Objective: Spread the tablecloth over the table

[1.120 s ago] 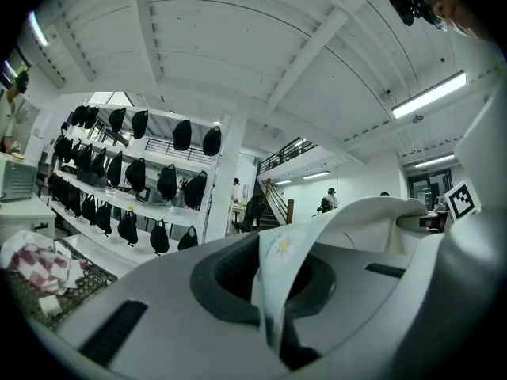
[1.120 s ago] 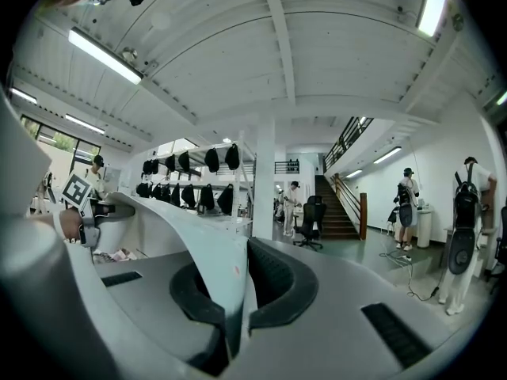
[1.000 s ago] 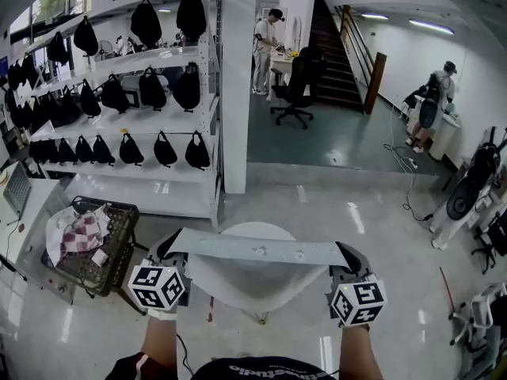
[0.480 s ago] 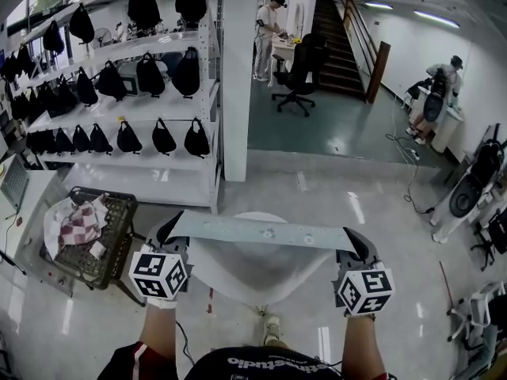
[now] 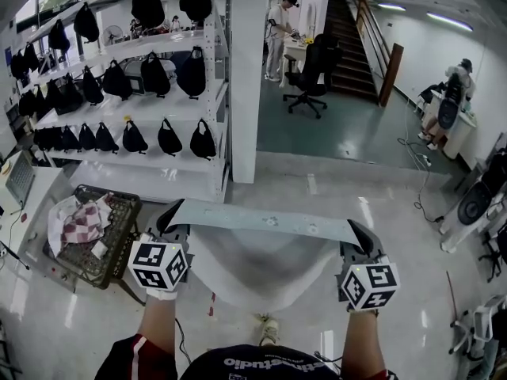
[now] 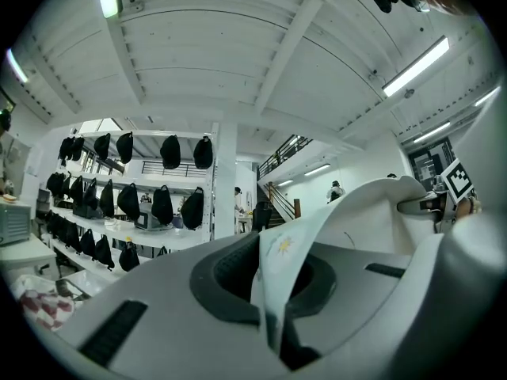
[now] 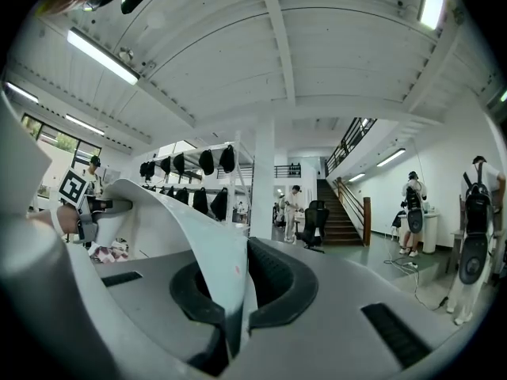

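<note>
A pale tablecloth (image 5: 265,220) with small flower prints is stretched level between my two grippers, and its lower part sags in a curve below. My left gripper (image 5: 172,216) is shut on the cloth's left corner, where the fabric (image 6: 277,267) shows pinched between its jaws. My right gripper (image 5: 356,233) is shut on the right corner, the fabric (image 7: 226,275) rising from its jaws. Both grippers point level, with their marker cubes toward me. The hanging cloth hides the table.
A black basket (image 5: 119,240) holding a checked cloth stands at the left on a low stand. Shelves of black bags (image 5: 135,77) and a white pillar (image 5: 245,77) stand ahead. An office chair (image 5: 313,74), stairs and people are farther back.
Both grippers have moved forward and slightly up with the cloth taut between them. The round white tabletop that showed above the cloth's edge is now hidden behind it.
</note>
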A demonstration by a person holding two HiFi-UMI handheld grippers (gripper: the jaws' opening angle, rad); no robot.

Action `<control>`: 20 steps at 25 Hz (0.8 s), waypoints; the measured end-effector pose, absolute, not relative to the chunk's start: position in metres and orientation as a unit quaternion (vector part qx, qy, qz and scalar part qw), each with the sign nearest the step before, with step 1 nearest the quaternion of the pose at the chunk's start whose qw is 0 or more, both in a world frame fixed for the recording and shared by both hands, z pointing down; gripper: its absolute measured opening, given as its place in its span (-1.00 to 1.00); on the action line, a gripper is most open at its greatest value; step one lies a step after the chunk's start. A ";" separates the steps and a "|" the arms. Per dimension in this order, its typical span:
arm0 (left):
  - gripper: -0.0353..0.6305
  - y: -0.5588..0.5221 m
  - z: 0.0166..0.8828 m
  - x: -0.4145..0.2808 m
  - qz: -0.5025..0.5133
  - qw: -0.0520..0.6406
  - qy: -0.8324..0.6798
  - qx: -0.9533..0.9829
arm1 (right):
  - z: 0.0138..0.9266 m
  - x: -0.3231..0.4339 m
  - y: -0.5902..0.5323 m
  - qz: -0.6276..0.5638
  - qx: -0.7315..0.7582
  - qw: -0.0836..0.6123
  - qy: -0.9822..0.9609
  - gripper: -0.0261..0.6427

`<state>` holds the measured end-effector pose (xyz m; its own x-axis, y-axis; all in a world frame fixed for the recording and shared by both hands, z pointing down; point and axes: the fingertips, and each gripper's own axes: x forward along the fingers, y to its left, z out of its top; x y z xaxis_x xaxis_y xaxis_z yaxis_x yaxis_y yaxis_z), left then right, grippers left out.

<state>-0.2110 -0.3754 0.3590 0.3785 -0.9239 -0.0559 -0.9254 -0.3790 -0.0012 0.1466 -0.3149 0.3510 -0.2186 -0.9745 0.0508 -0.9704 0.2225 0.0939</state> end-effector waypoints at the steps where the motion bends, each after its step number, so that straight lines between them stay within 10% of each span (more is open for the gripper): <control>1: -0.83 -0.381 0.355 -0.209 0.025 0.018 0.560 -0.828 | 0.348 0.148 -0.322 -0.023 0.621 0.048 -0.782 -0.83; 20: -0.83 -0.497 0.324 -0.163 0.013 0.042 0.587 -0.808 | 0.314 0.199 -0.465 -0.050 0.597 0.029 -0.800 -0.83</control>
